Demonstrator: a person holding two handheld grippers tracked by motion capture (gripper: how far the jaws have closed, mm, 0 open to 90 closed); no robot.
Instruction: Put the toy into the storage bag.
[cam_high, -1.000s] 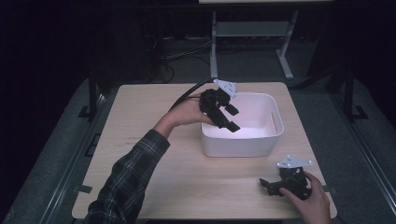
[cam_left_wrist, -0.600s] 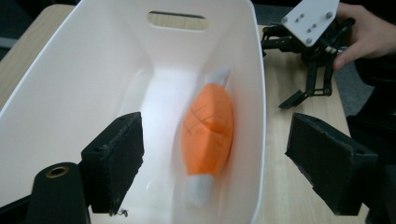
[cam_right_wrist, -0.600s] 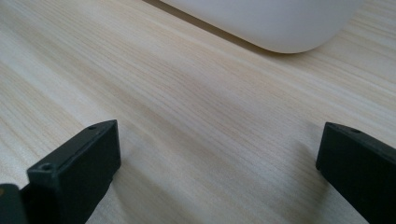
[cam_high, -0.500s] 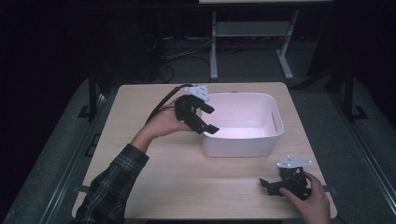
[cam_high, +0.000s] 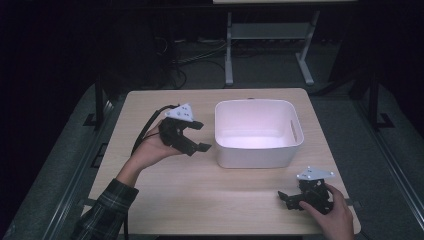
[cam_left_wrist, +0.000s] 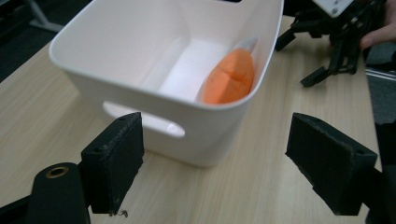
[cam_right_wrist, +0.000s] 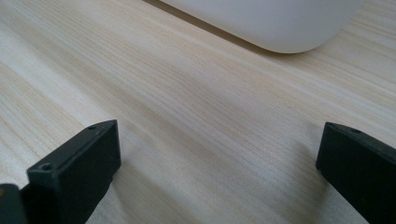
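Nearest the person, the right gripper (cam_high: 292, 196) sits low on the wooden table (cam_high: 200, 200) with its jaws spread wide and nothing between them, bare tabletop lying between its fingers and the rounded corner of the white bin (cam_right_wrist: 275, 23) beyond them. Farther out, the left gripper (cam_high: 197, 136) is held above the table just beside the bin's near-left wall, jaws released and empty. Past its fingers, an orange object (cam_left_wrist: 229, 78) leans inside the bin against one wall.
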